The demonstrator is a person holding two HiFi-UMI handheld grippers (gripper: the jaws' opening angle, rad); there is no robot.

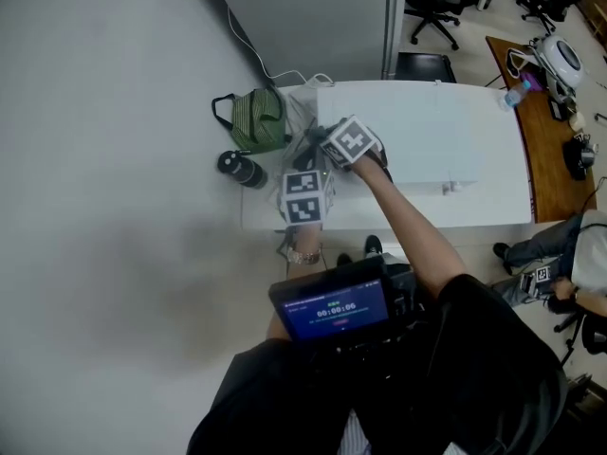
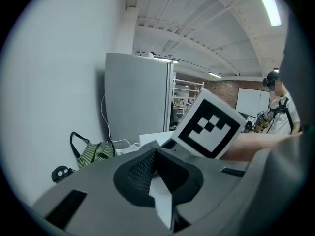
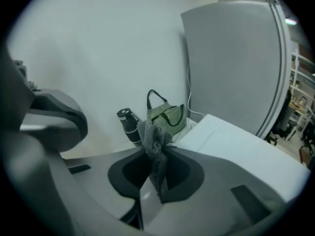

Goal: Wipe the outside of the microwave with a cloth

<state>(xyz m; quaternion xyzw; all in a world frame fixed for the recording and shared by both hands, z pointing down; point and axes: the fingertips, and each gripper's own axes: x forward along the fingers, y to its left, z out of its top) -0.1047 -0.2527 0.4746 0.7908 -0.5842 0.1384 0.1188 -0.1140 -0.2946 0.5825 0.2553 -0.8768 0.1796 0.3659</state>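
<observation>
A white box-like top point(image 1: 427, 150), seemingly the microwave, fills the middle of the head view; in the right gripper view this white top point(image 3: 241, 149) lies to the right. My right gripper point(image 3: 156, 156) is shut on a grey cloth point(image 3: 155, 141), which sticks up bunched from between the jaws. In the head view the right gripper point(image 1: 322, 148) hovers over the left end of the white top, the dark cloth point(image 1: 308, 150) at its tip. My left gripper point(image 1: 303, 176) sits just below it. Its jaws point(image 2: 156, 154) look closed with nothing between them, facing the right gripper's marker cube point(image 2: 209, 127).
A green striped bag point(image 1: 256, 119) and a black bottle point(image 1: 240, 169) stand left of the white top, by the wall. A tall grey cabinet point(image 3: 236, 58) rises behind. White cables point(image 1: 285, 76) run by the bag. Desks, chairs and a seated person point(image 1: 560, 254) are at the right.
</observation>
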